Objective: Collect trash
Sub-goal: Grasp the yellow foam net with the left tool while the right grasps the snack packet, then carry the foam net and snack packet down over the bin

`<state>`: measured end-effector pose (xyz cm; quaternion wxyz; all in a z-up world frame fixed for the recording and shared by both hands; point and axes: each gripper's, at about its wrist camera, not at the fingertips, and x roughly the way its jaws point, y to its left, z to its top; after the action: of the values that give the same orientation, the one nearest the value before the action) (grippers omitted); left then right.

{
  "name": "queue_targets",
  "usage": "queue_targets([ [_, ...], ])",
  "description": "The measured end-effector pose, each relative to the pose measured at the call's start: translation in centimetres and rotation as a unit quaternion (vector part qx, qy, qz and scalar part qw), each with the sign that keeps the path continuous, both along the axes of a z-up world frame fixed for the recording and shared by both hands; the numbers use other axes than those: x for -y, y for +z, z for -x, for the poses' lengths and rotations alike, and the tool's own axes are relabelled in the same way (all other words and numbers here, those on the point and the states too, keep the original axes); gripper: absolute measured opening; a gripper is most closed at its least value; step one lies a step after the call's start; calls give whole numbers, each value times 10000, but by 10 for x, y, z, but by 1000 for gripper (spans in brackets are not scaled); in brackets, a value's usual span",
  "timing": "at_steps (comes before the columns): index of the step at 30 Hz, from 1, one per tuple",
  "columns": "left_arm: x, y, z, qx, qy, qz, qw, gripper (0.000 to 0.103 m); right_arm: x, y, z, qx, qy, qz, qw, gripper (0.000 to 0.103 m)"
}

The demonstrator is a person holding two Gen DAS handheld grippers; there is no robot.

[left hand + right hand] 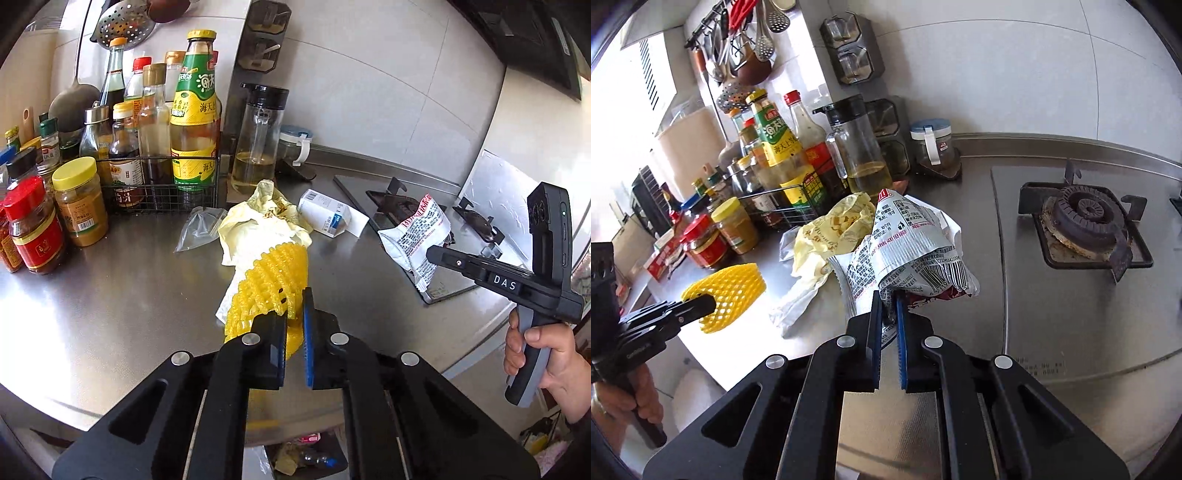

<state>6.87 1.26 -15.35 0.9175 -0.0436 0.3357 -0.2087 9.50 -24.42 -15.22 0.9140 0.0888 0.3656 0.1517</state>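
Both claws pinch trash: left claw (294, 325) yellow mesh (271, 280), right claw (888, 317) snack wrapper (908, 243).

Your left gripper (295, 314) pinches the yellow foam fruit net (269, 284) above the steel counter (129, 295); your right gripper (430, 254) clamps a crinkled silver snack wrapper (415, 236).

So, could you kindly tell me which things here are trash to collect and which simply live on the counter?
Trash:
yellow foam net, in left claw
snack wrapper, in right claw
yellow paper bag
clear plastic bag
small carton

Not trash:
sauce bottles
red-lidded jar
oil jug
gas burner
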Motion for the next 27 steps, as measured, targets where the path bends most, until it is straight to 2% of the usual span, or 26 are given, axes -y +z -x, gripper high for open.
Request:
queue_targets([
  [7,4,-4,62,-255,-194,-4,9995,6,2,-1,74,-236,275,-115,9993,9],
  [14,8,-30,107,-675,-318,6,9972,6,3,-29,135,-804,513,-104,9954,9],
  [20,23,-70,124,-1300,-582,-54,9898,6,-2,-74,163,-1482,710,-45,9864,9],
  [24,32,-112,118,-1790,-594,-48,9820,6,-11,-123,162,-2039,762,150,9759,9],
  [27,41,-147,108,-2091,-541,-142,9763,6,-17,-160,158,-2258,767,305,9707,9],
])
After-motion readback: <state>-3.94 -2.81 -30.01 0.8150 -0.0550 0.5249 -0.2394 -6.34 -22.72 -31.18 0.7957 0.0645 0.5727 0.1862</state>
